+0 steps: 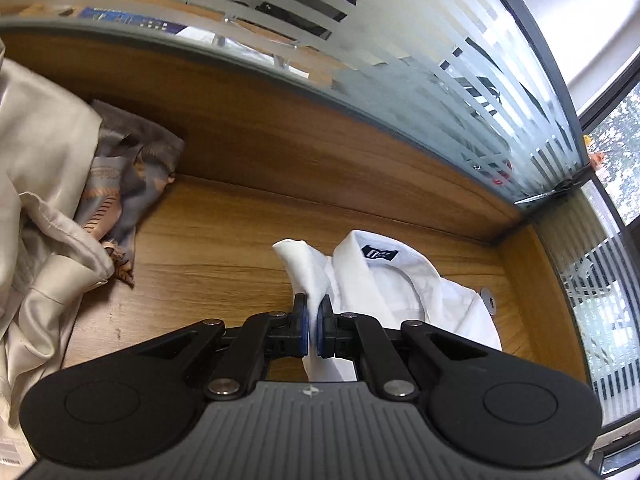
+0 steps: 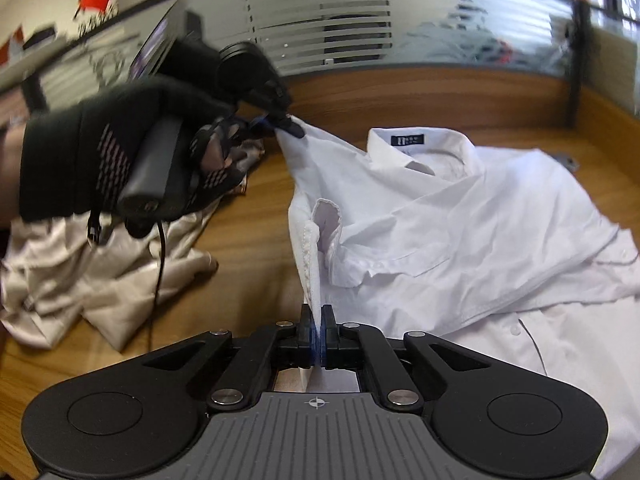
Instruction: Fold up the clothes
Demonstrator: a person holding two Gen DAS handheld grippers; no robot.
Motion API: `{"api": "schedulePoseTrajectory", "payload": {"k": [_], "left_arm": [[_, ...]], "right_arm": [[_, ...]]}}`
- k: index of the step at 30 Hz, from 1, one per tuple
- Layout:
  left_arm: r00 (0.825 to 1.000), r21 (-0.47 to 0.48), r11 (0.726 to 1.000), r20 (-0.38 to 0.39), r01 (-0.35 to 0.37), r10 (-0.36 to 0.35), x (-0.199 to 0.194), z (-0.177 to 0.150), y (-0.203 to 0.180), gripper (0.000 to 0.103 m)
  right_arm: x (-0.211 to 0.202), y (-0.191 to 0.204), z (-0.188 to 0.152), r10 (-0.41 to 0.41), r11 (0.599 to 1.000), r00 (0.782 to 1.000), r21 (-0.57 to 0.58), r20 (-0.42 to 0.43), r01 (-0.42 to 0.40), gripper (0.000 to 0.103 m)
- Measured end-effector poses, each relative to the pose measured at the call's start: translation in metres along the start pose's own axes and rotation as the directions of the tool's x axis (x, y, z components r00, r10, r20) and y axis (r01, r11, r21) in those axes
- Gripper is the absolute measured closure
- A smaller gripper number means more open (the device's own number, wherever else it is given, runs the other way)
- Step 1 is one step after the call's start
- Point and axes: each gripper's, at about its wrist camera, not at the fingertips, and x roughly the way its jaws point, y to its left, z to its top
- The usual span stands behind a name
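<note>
A white collared shirt [image 2: 460,232] lies crumpled on the wooden desk [image 2: 248,280], its collar and dark label toward the back panel. My left gripper [image 1: 314,308] is shut on a raised fold of the white shirt [image 1: 400,292]. In the right wrist view that left gripper [image 2: 290,126], held by a gloved hand [image 2: 100,152], lifts the shirt's left edge off the desk. My right gripper [image 2: 317,316] is shut on the same edge lower down, near the cuff. The fabric stretches taut between the two grips.
A cream satin garment [image 1: 36,184] is heaped at the left, with a grey patterned cloth [image 1: 128,168] beside it. A wooden back panel [image 1: 320,152] topped by striped frosted glass [image 1: 400,60] walls the desk's far side and right corner. A cable [image 2: 160,264] hangs from the left gripper.
</note>
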Motion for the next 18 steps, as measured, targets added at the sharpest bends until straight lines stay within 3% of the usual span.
{"api": "schedulePoseTrajectory", "payload": {"k": [10,15,18], "left_arm": [[0.998,0.049,0.996,0.015,-0.067,0.067,0.028,-0.005,-0.079,0.098],[0.995,0.095,0.991,-0.004,-0.095,0.096,0.063,-0.02,-0.115,0.095],[0.992,0.146,0.981,-0.009,-0.127,0.129,0.089,-0.031,-0.131,0.089]], "right_arm": [[-0.002,-0.102,0.024,0.129,0.977,0.992,0.174,-0.008,-0.126,0.099],[0.009,-0.153,0.02,0.185,0.951,0.983,0.25,0.002,-0.18,0.098],[0.025,-0.186,0.012,0.229,0.917,0.973,0.337,-0.003,-0.215,0.098]]}}
